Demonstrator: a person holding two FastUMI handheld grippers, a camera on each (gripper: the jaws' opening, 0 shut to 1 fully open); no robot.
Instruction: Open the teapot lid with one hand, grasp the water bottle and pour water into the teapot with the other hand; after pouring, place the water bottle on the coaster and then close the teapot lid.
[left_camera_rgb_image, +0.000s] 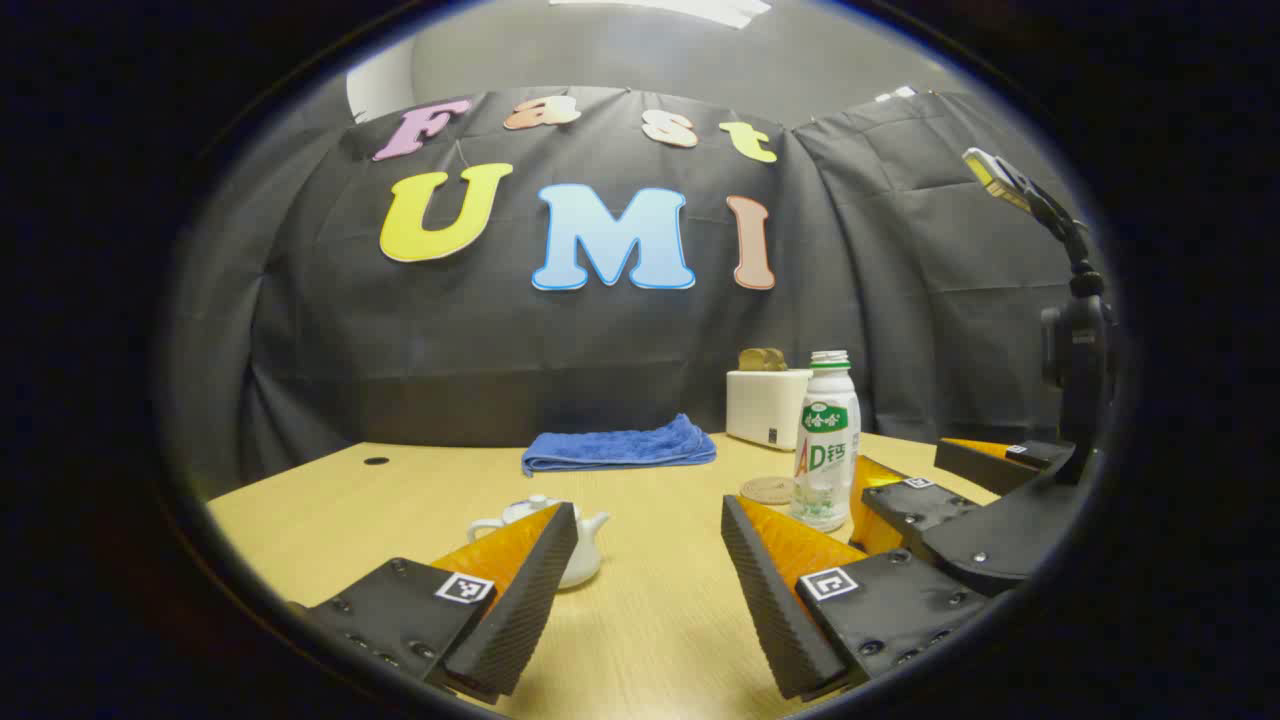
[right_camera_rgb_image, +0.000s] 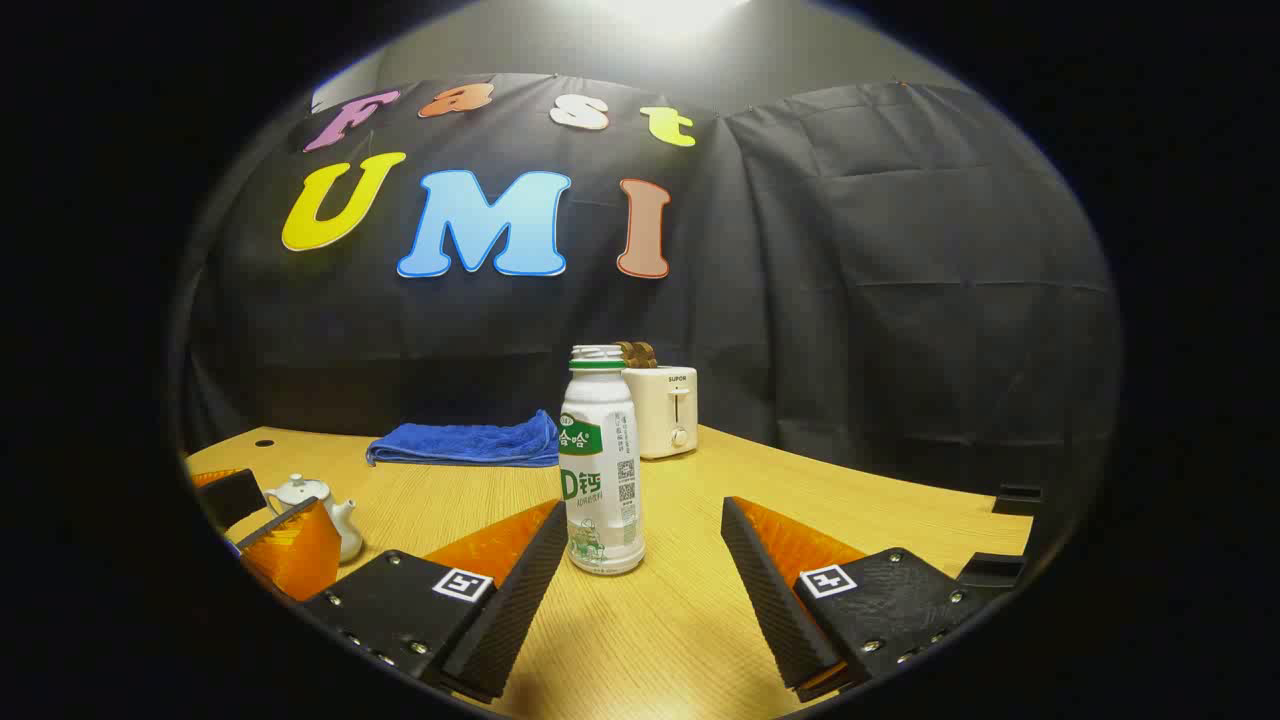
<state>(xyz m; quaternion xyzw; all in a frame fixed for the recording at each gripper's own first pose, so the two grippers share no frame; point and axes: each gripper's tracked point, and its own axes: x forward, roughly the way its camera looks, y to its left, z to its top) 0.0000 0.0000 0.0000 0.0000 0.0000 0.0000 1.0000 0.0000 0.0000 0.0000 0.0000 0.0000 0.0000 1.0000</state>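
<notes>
A small white teapot with its lid on sits on the wooden table, half hidden behind one finger of my left gripper, which is open and holds nothing. The white water bottle with a green label stands upright just ahead of my right gripper, between its open fingers and nearer the left one, not pressed. In the left gripper view the bottle stands beside a round coaster, with the right gripper behind it. The teapot and left gripper appear at far left.
A folded blue towel lies at the back of the table. A white toaster with bread in it stands behind the bottle. A black stand with a device rises at the right edge.
</notes>
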